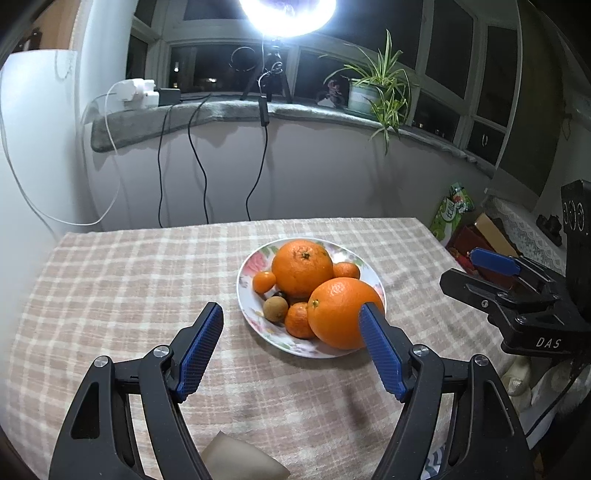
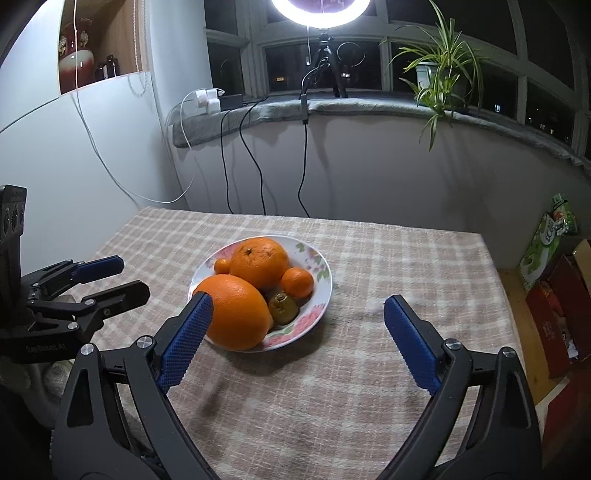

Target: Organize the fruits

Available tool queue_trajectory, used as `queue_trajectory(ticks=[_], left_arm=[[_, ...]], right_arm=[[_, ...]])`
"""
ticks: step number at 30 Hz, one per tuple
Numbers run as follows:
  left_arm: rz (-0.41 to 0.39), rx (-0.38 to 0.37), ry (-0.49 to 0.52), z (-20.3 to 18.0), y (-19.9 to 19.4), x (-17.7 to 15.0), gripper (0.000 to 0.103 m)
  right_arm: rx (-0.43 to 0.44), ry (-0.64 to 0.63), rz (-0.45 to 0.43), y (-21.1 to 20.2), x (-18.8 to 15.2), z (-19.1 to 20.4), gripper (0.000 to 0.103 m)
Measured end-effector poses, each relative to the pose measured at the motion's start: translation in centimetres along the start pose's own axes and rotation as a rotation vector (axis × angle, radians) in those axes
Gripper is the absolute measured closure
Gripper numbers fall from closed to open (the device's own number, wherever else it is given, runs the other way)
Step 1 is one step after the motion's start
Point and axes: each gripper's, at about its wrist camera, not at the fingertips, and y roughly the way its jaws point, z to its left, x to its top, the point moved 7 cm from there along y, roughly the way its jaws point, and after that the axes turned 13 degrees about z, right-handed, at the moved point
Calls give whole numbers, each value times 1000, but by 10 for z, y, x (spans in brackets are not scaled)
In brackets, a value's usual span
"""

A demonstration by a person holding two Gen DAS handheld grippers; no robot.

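A floral plate (image 1: 247, 295) (image 2: 317, 291) sits on the checked tablecloth. It holds two large oranges (image 1: 301, 267) (image 1: 341, 314), small tangerines (image 1: 264, 281) (image 1: 298, 320) and a brown kiwi (image 1: 275, 308) (image 2: 283, 308). My left gripper (image 1: 291, 321) is open and empty, above the cloth just in front of the plate. My right gripper (image 2: 297, 312) is open and empty too, in front of the plate on its right side. Each gripper shows in the other's view, the right one (image 1: 491, 273) and the left one (image 2: 110, 277).
The table (image 2: 369, 369) has a window sill with cables, a ring light (image 2: 320, 11) on a tripod and a potted plant (image 2: 439, 70) behind it. Boxes and a green carton (image 2: 546, 243) stand on the floor at the right.
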Motion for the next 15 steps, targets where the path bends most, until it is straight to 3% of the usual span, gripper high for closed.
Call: queue_trajectory(ticks=[15], left_arm=[[-14,6,4,0,-4,1,27]], right_arm=[[-8,5,-2,0,0,1,7]])
